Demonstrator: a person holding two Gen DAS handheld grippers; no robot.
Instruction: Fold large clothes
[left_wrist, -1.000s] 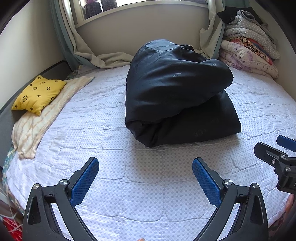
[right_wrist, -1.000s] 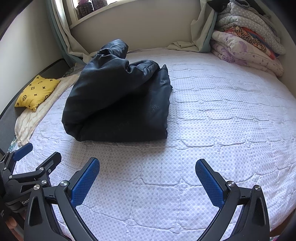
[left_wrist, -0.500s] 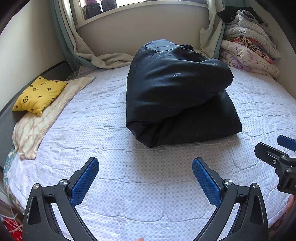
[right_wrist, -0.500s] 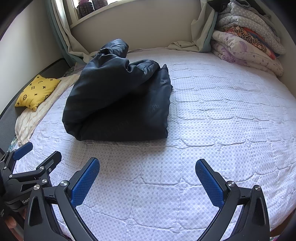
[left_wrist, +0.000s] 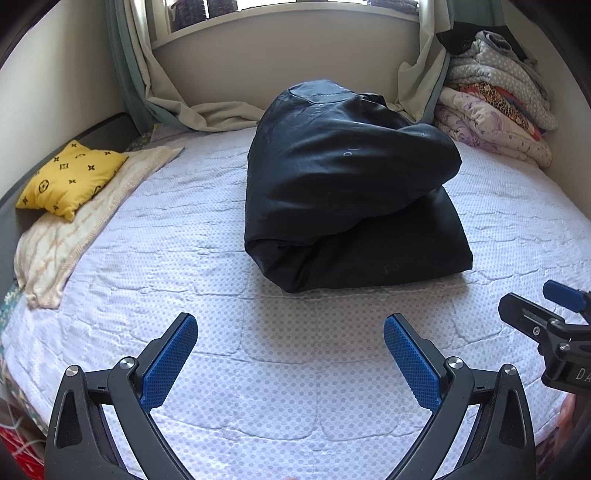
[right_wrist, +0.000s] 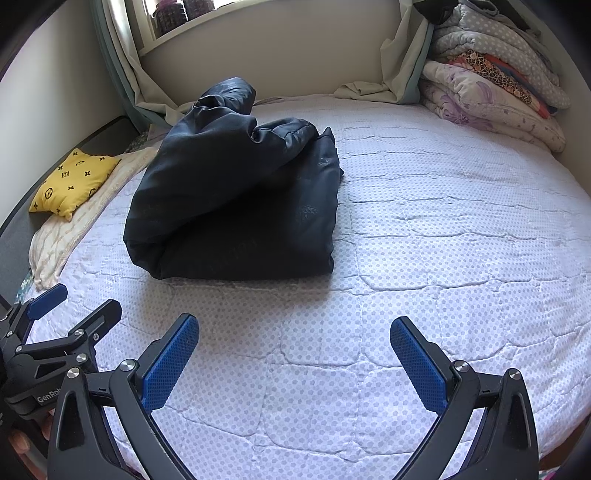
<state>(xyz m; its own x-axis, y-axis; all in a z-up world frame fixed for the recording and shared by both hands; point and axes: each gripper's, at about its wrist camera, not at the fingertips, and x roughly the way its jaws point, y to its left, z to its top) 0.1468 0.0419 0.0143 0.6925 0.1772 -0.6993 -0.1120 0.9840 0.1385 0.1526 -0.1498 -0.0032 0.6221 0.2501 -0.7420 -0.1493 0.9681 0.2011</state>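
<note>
A large black padded jacket (left_wrist: 351, 192) lies folded in a bulky bundle on the white quilted bed (left_wrist: 280, 350). It also shows in the right wrist view (right_wrist: 240, 199), left of centre. My left gripper (left_wrist: 290, 332) is open and empty, hovering over the bed a short way in front of the bundle. My right gripper (right_wrist: 293, 336) is open and empty, in front of the bundle and to its right. Each gripper shows at the edge of the other's view: the right one (left_wrist: 543, 314), the left one (right_wrist: 77, 310).
A yellow patterned cushion (left_wrist: 70, 177) and a cream towel (left_wrist: 85, 229) lie at the bed's left edge. A stack of folded quilts (left_wrist: 498, 107) sits at the back right corner. Curtains (left_wrist: 173, 99) hang onto the bed below the window.
Almost nothing has changed; both grippers stay open and nearly still, and the jacket bundle has not moved.
</note>
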